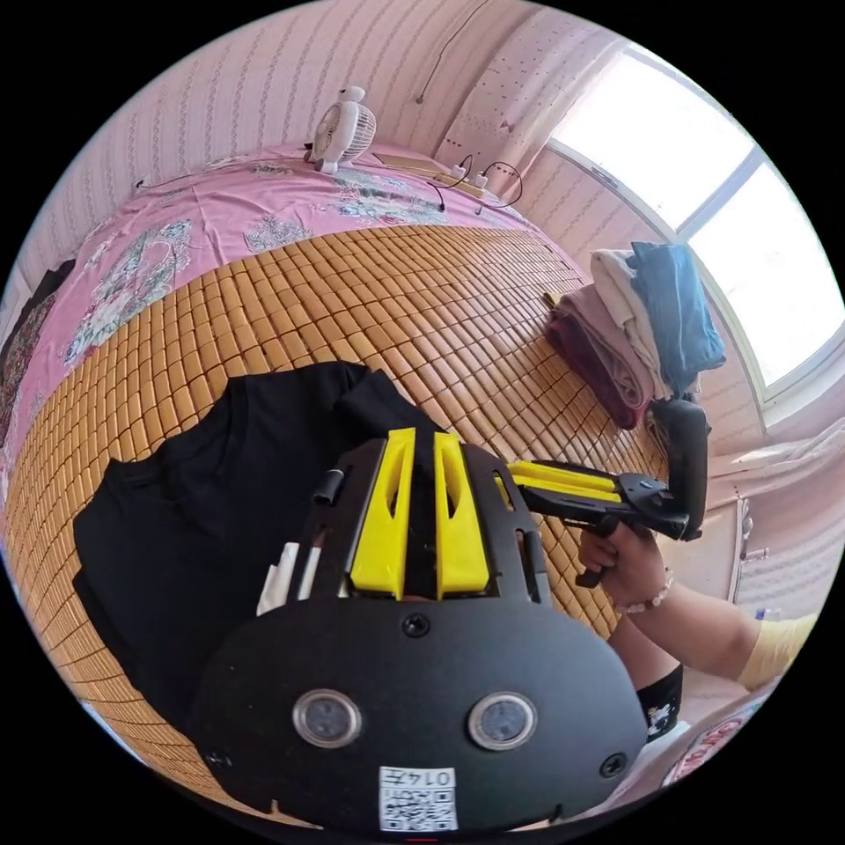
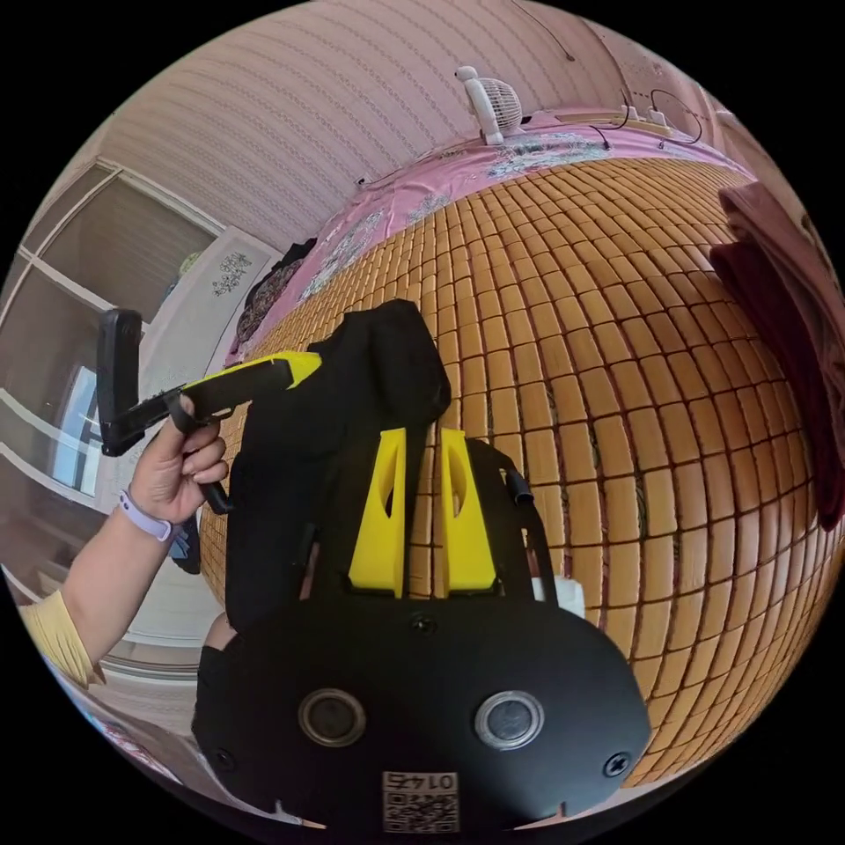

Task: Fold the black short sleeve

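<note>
The black short-sleeve shirt (image 1: 202, 510) lies partly spread on a bamboo mat (image 1: 396, 290) on the bed. One edge of it is raised into a bunch. My left gripper (image 1: 424, 433) is shut on that raised fabric, and a black strip runs between its yellow jaws. My right gripper (image 1: 503, 475) comes in from the right, held by a hand (image 1: 625, 563), its tips close beside the left jaws. In the right gripper view the shirt (image 2: 378, 370) hangs lifted, pinched at the tips of my right gripper (image 2: 424, 431). The left gripper (image 2: 308, 361) reaches into the same bunch.
A stack of folded clothes (image 1: 634, 343) sits on the mat's right side, its dark red piece (image 2: 783, 290) showing in the right gripper view. A small white fan (image 1: 343, 132) and a power strip with cables (image 1: 466, 172) stand at the bed's far end on a pink floral sheet (image 1: 176, 238).
</note>
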`<control>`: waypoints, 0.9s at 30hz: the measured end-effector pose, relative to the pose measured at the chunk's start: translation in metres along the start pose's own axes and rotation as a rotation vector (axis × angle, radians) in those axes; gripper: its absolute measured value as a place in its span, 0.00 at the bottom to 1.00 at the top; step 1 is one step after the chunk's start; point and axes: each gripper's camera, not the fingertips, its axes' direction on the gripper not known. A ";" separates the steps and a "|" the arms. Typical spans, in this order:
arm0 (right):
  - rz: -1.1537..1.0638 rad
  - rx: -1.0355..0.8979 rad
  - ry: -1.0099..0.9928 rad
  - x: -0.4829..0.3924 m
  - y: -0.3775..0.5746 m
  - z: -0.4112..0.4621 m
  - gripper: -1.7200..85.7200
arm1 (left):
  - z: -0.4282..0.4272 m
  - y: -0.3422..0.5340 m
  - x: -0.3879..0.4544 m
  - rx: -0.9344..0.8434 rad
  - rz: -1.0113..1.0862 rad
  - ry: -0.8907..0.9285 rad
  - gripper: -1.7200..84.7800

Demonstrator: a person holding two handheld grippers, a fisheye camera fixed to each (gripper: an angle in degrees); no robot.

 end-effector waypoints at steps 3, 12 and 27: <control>0.001 -0.010 -0.007 0.002 -0.016 0.008 0.08 | 0.029 -0.035 0.003 -0.014 -0.012 -0.065 0.09; -0.033 0.028 -0.171 0.008 -0.012 -0.001 0.04 | 0.071 -0.056 0.005 -0.008 0.007 -0.136 0.01; -0.067 0.077 0.044 -0.053 0.030 -0.066 0.04 | -0.022 -0.027 -0.015 0.146 0.022 0.146 0.01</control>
